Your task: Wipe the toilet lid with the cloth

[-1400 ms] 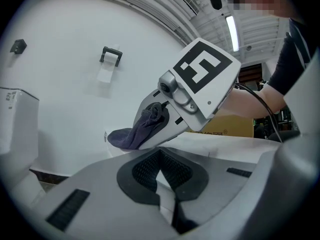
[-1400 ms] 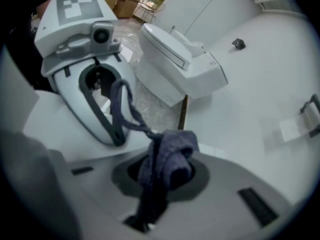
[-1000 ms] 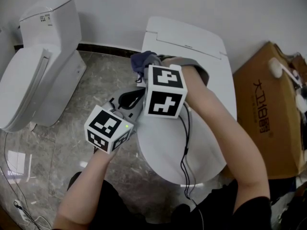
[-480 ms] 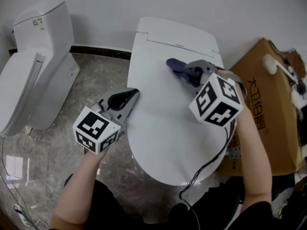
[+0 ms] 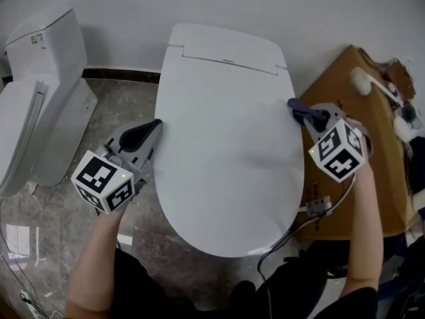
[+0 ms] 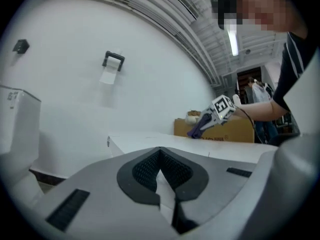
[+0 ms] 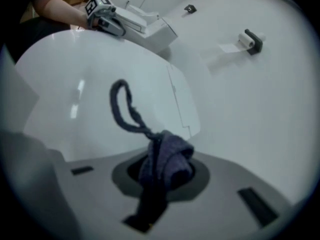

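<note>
**A:** Where was the dark blue woolly cloth (image 7: 167, 156)?

**B:** It was clamped in the right tool (image 5: 300, 111), bunched up, with a loop dangling ahead over the right rim of the glossy white oval toilet lid (image 5: 226, 151). The left tool (image 5: 147, 133) was closed on nothing, just beside the lid's left edge.

**A:** How best to wipe?

**B:** I'd press the bunch flat and sweep in overlapping passes toward the left tool.

**A:** Was there room?

**B:** The brown cardboard box (image 5: 372, 131) crowded close behind the right tool. The second white toilet (image 5: 40, 105) stood well beyond the left tool.
</note>
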Tool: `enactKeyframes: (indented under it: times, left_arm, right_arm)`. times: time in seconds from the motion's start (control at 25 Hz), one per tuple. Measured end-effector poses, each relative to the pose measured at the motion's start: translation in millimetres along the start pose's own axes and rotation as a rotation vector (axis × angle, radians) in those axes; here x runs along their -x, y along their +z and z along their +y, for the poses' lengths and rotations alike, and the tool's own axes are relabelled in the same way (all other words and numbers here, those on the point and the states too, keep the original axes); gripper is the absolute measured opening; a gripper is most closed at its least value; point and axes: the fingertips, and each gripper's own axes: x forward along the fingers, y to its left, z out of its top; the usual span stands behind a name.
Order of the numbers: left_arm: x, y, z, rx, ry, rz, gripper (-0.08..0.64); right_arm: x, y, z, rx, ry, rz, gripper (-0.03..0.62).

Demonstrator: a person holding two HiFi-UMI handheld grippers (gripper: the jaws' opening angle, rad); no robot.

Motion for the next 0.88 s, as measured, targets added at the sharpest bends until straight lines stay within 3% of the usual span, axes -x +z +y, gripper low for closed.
enactKeyframes:
  times: [0.08,0.2,0.88]
  left_arm:
    - [9.1,7.0,14.3,0.044,0.043,-0.027,0.017]
    - [16.3,6.0,22.5,0.037,0.074,-0.006,0.017]
    - [21.7,7.3,16.5,-0.014,0.069,0.025,0.017]
  right_arm:
    - [-3.2,-10.4,3.5,0.001,-0.002,0.014,0.067]
    - [-7.7,-15.0,14.4,0.005,0.021,0.021,0.067]
    - [-17.8,23.7,58.5,0.041,0.164,-0.018,0.067]
